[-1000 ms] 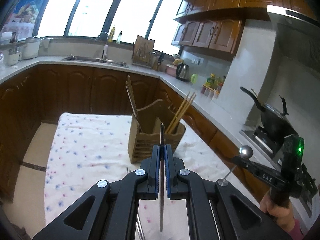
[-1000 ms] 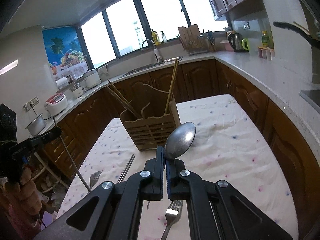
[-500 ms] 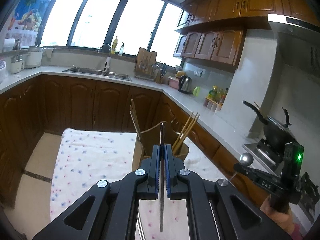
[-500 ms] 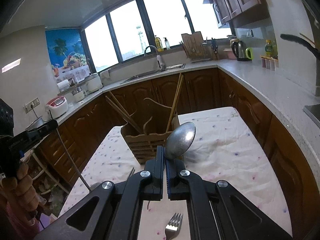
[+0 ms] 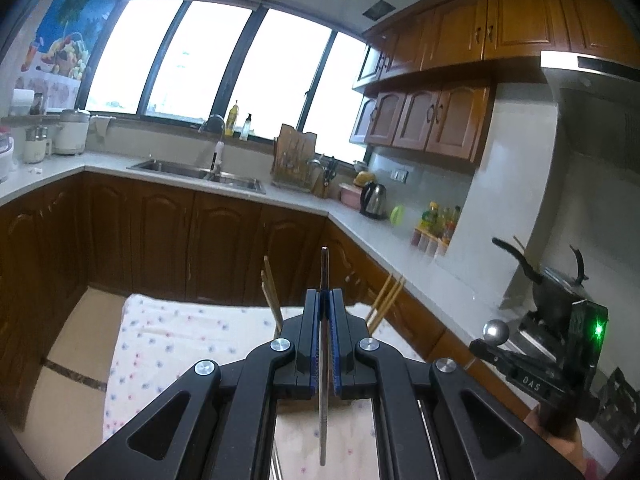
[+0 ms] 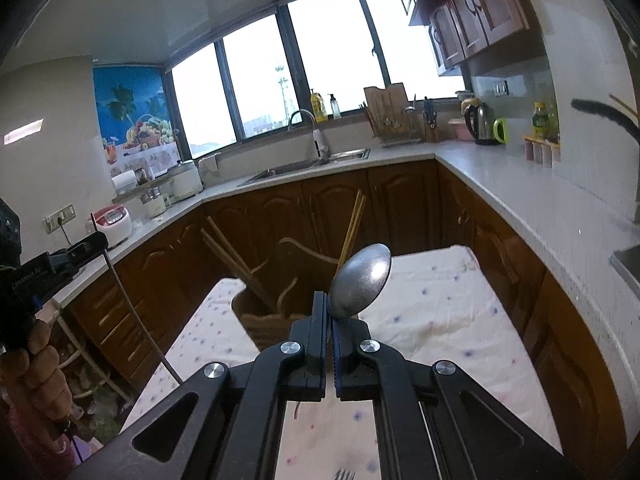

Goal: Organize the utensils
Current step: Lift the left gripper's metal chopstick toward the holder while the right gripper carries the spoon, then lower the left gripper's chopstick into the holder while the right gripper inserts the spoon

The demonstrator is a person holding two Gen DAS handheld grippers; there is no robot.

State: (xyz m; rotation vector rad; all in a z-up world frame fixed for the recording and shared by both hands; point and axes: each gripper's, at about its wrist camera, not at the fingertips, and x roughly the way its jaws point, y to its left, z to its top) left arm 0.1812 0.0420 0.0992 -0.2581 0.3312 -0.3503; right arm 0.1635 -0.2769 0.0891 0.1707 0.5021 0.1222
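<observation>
Above the cloth-covered table [image 6: 432, 312], the right gripper [image 6: 331, 316] pinches a dull metal spoon [image 6: 362, 280], its oval bowl standing just past the fingertips and tilted to the right. The left gripper [image 5: 325, 300] is clamped on a thin, straight metal utensil handle [image 5: 323, 380], seen edge-on, running between the blue pads and poking out above them. Only the right wrist view shows the wooden utensil holder [image 6: 264, 316] with chopsticks [image 6: 352, 232] plainly, and fork tines [image 6: 342, 474] at the bottom edge; the left view hides the holder behind the fingers, with only the chopstick tips showing.
</observation>
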